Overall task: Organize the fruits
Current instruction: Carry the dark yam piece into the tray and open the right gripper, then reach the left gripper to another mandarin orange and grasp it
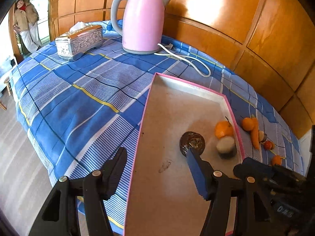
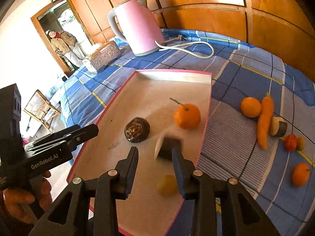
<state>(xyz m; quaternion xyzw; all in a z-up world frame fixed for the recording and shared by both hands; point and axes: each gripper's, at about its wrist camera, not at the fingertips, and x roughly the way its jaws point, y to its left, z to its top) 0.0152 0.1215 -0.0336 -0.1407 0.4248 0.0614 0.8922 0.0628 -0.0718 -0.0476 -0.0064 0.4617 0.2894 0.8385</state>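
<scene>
A shallow pink-rimmed box (image 1: 206, 95) (image 2: 177, 75) lies on the blue checked cloth. In it are a dark brown round fruit (image 1: 192, 142) (image 2: 137, 130), an orange with a stem (image 1: 223, 129) (image 2: 187, 116), a dark cut piece with a white face (image 1: 226, 146) (image 2: 166, 147) and a small yellow-green fruit (image 2: 167, 185). My left gripper (image 1: 155, 155) is open, straddling the box's left rim. My right gripper (image 2: 154, 153) is open above the box, empty, with the dark piece blurred just beyond its fingertips. On the cloth lie an orange (image 2: 250, 107), a carrot (image 2: 264, 120), another cut piece (image 2: 278, 126), a small red fruit (image 2: 291, 142) and a tangerine (image 2: 300, 174).
A pink kettle (image 1: 142, 21) (image 2: 135, 26) with a white cord (image 1: 189, 60) stands at the back of the table, beside a silver tissue box (image 1: 80, 41) (image 2: 103, 56). Wooden panelling runs behind. A person stands in the doorway (image 2: 65, 43). The table edge drops to the floor on the left.
</scene>
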